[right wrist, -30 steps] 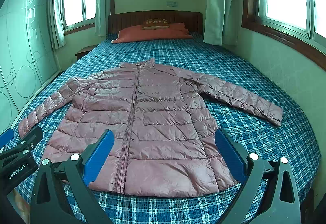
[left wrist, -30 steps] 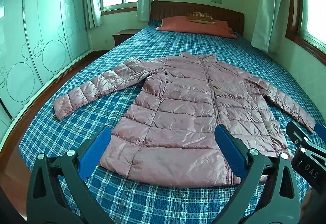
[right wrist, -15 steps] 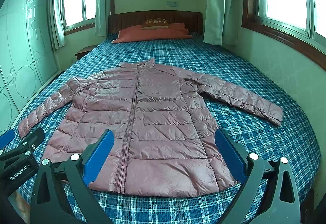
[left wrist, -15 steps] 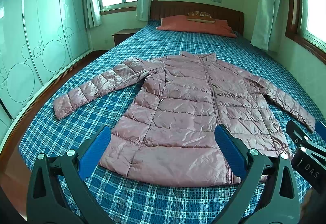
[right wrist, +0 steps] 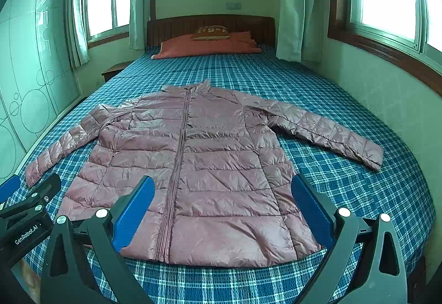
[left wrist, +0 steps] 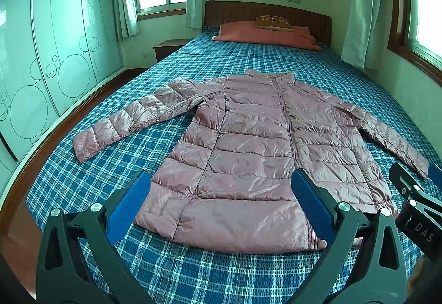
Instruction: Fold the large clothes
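Note:
A pink quilted puffer jacket [left wrist: 248, 155] lies flat and zipped on the blue checked bed [left wrist: 105, 171], collar toward the headboard, both sleeves spread outward. It also shows in the right wrist view [right wrist: 199, 166]. My left gripper [left wrist: 221, 193] is open and empty, held above the hem near the foot of the bed. My right gripper [right wrist: 221, 196] is open and empty, also above the hem. The right gripper's side shows at the left wrist view's right edge [left wrist: 414, 201]; the left gripper's side shows at the right wrist view's left edge [right wrist: 27, 207].
An orange pillow [left wrist: 265, 33] and a small brown cushion [left wrist: 273, 21] lie by the wooden headboard. A glass-door wardrobe [left wrist: 41, 55] lines the left wall, with a nightstand [left wrist: 171, 45] beside the bed. A wall with windows [right wrist: 386, 83] runs along the right.

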Motion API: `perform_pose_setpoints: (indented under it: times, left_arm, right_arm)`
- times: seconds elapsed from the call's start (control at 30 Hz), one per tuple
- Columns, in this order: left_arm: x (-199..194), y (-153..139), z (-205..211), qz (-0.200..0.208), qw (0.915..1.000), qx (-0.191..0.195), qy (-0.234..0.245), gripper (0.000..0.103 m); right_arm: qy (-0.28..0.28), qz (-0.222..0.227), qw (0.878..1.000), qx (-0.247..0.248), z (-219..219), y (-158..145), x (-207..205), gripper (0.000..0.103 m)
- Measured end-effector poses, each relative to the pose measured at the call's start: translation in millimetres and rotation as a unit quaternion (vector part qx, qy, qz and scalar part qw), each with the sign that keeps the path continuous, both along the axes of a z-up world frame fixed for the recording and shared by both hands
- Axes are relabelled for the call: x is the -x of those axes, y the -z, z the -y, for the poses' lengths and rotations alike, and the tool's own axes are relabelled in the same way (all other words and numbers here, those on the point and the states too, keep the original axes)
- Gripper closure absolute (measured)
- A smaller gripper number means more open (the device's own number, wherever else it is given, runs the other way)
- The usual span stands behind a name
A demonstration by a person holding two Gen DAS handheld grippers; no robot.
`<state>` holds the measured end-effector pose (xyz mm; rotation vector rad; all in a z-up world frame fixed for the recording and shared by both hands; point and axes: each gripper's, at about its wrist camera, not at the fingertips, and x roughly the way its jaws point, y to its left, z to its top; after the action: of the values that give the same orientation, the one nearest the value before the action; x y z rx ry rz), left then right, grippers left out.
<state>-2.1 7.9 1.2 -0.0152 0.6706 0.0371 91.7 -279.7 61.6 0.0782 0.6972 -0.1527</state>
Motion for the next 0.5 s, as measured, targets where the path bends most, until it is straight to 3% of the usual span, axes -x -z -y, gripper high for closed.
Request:
perform_pose_setpoints:
  times: [0.5]
  left_arm:
    - [-0.7, 2.3, -1.3, -0.001, 1.0000, 0.002, 0.001, 0.002]
  right_arm:
    - [-0.004, -0.003, 1.000, -0.004, 0.2, 3.6, -1.0, 0.005]
